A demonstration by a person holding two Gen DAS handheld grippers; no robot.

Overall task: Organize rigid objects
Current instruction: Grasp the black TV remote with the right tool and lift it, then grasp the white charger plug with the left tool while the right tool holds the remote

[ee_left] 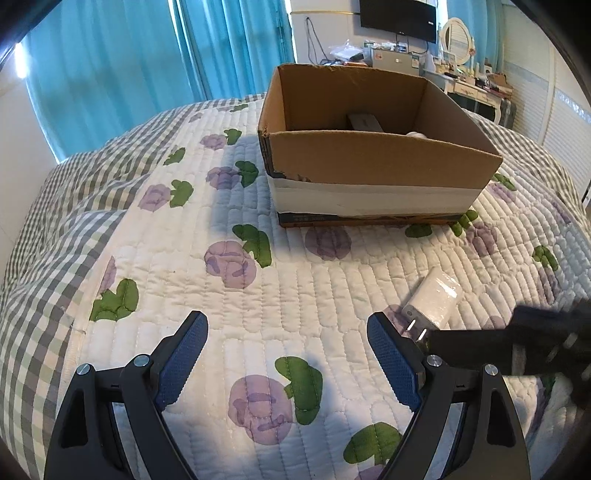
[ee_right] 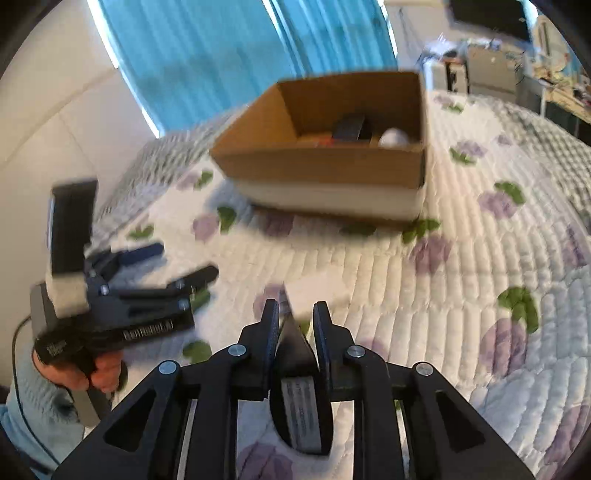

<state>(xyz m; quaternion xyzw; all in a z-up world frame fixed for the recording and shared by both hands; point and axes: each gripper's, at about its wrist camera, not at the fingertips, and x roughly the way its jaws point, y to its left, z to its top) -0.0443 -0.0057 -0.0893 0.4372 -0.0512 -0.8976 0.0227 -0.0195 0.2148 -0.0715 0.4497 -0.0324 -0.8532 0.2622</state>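
An open cardboard box (ee_left: 373,155) stands on the quilted bed; it also shows in the right wrist view (ee_right: 325,162), holding a dark object (ee_right: 349,127) and a white rounded object (ee_right: 393,137). A white plug adapter (ee_left: 432,301) lies on the quilt right of my left gripper (ee_left: 286,332), which is open and empty. My right gripper (ee_right: 295,314) is shut on a black and grey flat object (ee_right: 297,369), just above the white adapter (ee_right: 317,291). The left gripper shows in the right wrist view (ee_right: 173,266), open. The right gripper shows blurred at the left wrist view's right edge (ee_left: 535,339).
The floral quilt (ee_left: 236,258) covers the bed, with a checked border at left. Blue curtains (ee_left: 147,55) hang behind. A cluttered desk (ee_left: 461,74) and a wall television (ee_left: 399,16) stand beyond the box.
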